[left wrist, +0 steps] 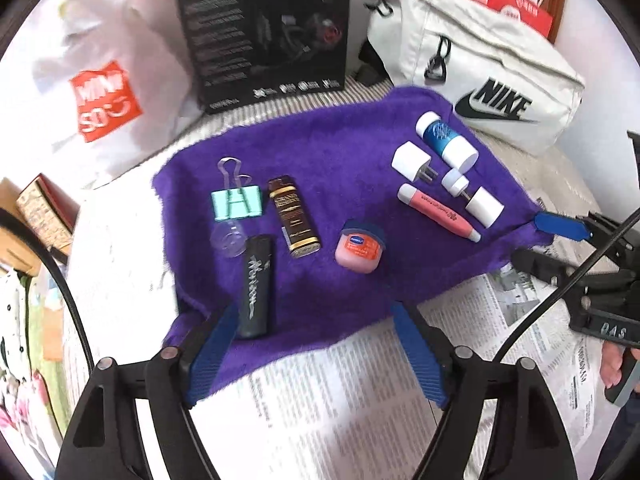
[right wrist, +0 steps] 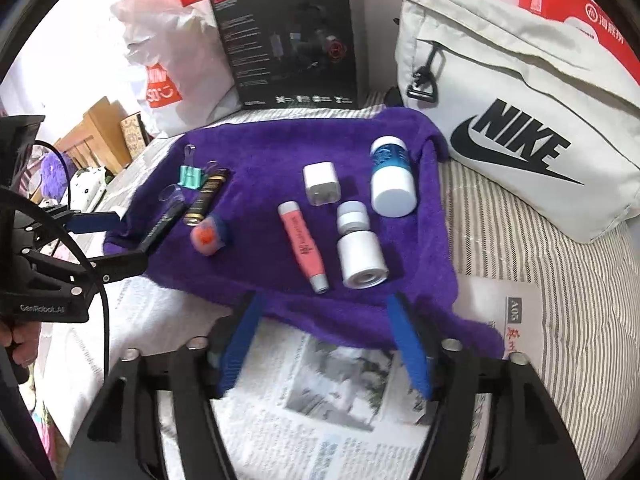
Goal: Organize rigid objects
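Left wrist view: left gripper (left wrist: pixel 316 344) spread, nothing between its fingers, at the near edge of the purple towel (left wrist: pixel 320 160). On the towel: teal binder clip (left wrist: pixel 237 203), brown lighter (left wrist: pixel 294 217), black tube (left wrist: pixel 255 286), small jar (left wrist: pixel 359 249), pink tube (left wrist: pixel 438 213), white plug (left wrist: pixel 412 161), blue bottle (left wrist: pixel 446 141).

Right wrist view: right gripper (right wrist: pixel 326 340) spread, empty. Only here, the white bag (right wrist: pixel 520 92) shows whole, shut, contents hidden.

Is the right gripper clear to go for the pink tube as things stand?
Probably yes. The right gripper is open and empty near the purple towel's front edge, and the pink tube lies just ahead, apart from the white cylinder beside it.
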